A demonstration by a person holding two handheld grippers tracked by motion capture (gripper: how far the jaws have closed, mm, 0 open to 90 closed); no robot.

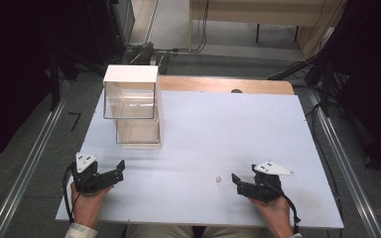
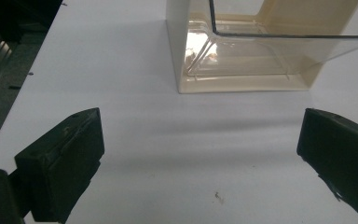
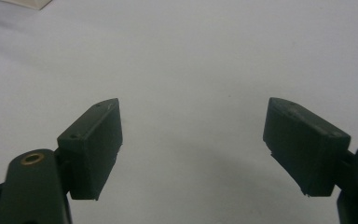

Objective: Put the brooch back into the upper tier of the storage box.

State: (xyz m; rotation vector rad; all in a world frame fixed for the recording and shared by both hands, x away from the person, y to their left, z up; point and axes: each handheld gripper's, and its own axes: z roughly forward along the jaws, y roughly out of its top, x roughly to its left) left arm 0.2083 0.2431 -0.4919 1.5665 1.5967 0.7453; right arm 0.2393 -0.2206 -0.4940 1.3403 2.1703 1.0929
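Note:
A clear plastic box [image 1: 134, 111] with cream walls and a white top stands on the white table [image 1: 218, 129] at the back left. My left gripper [image 1: 118, 171] rests near the front left edge, held by a hand, pointing toward the box. In the left gripper view its jaws stand wide open with nothing between them [image 2: 200, 135], and the box [image 2: 247, 60] lies ahead. My right gripper [image 1: 237, 182] sits at the front right, also open and empty [image 3: 193, 126]. A tiny white bit [image 1: 218, 179] lies on the table just left of its tips.
A wooden strip [image 1: 228, 84] runs along the table's far edge. Metal rails [image 1: 30, 163] flank the table on the floor. Cables and dark equipment [image 1: 149, 52] sit behind the table. A corner of the box [image 3: 28, 3] shows far off in the right gripper view.

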